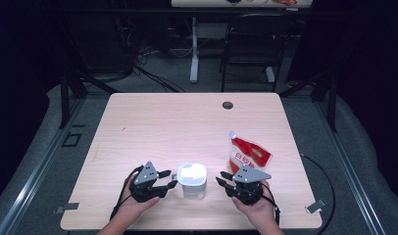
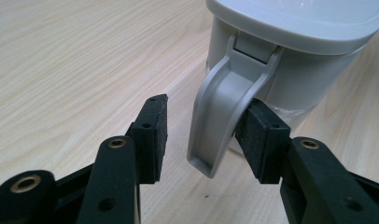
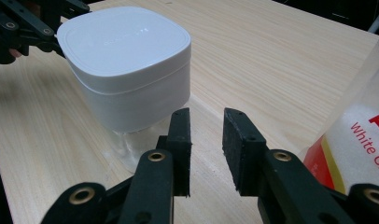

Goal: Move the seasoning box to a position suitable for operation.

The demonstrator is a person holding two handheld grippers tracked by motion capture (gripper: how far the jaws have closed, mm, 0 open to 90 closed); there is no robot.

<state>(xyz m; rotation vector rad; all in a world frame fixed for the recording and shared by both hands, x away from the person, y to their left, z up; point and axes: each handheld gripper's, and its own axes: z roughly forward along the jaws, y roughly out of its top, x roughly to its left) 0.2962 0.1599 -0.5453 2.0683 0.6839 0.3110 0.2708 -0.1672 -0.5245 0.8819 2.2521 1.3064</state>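
Container [image 1: 192,179] left of pouch [image 1: 248,154]

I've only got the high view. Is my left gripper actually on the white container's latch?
Observer: The left gripper view shows the grey latch swung out between the left gripper's jaws; one pad seems to touch it, the other stands apart.
Operator: And the right gripper?
Observer: In its own view the right gripper is open, with nothing between its jaws, short of the container.
Operator: Any print on the pouch?
Observer: The pouch reads "White".
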